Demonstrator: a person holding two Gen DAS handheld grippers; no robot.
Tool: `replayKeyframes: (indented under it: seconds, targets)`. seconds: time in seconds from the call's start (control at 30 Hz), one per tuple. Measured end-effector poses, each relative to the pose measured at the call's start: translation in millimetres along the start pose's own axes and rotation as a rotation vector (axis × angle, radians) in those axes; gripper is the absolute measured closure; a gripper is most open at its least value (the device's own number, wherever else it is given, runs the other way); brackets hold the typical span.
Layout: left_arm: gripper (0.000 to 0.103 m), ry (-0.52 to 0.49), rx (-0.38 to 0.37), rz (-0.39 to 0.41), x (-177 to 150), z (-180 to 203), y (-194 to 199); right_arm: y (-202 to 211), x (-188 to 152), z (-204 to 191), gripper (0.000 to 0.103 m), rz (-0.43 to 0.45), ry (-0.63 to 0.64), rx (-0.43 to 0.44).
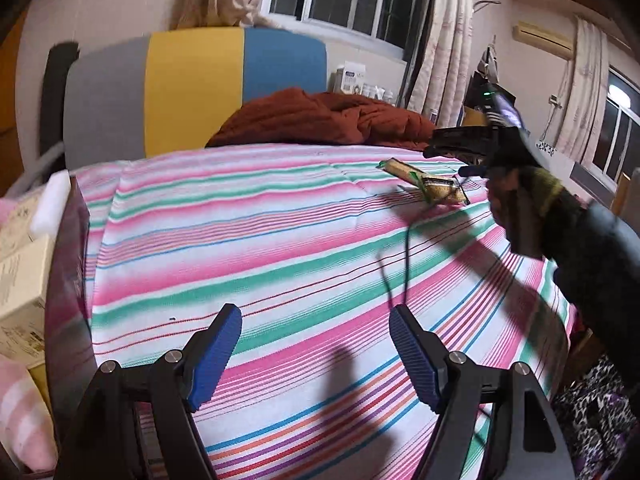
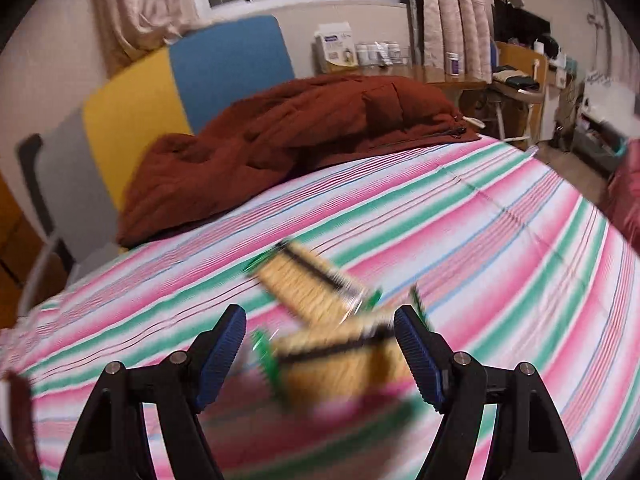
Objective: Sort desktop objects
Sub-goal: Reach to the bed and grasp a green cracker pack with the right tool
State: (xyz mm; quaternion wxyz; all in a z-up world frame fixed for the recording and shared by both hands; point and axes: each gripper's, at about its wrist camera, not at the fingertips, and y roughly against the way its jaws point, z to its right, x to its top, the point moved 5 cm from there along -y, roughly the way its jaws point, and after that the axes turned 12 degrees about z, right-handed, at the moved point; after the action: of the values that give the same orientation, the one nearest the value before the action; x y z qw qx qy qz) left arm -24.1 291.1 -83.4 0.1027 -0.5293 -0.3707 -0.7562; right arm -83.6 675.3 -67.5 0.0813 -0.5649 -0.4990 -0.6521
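Bed covered by a striped sheet [image 1: 280, 240], pink, green and white. Rust-red quilt [image 2: 304, 128] bunched at the far end. Two cracker packets [image 2: 320, 312], blurred, lie crossed on the sheet, far right in the left view. Right gripper [image 2: 320, 354] just above them, fingers apart. Left gripper [image 1: 316, 354] near, fingers apart, holding nothing.

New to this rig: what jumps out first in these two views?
The pink, green and white striped cloth fills both views. On it lie two tan cracker packets with green ends, crossed, just ahead of the open right gripper. The open left gripper hovers over bare cloth; a rust-red quilted blanket is heaped behind.
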Motion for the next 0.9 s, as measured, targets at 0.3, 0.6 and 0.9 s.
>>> replayKeyframes:
  seconds: [0.3, 0.6, 0.9]
  targets:
    - [0.025, 0.069, -0.013, -0.053, -9, -7, -12, -63, -2, 12, 0.025, -0.064, -0.033, 0.017]
    - [0.025, 0.104, -0.031, -0.043, -10, -9, -10, -37, -29, -27, 0.043, -0.082, 0.055, 0.272]
    - [0.025, 0.124, -0.031, -0.004, -6, -10, 0, 22, -79, -81, 0.046, -0.145, 0.148, 0.455]
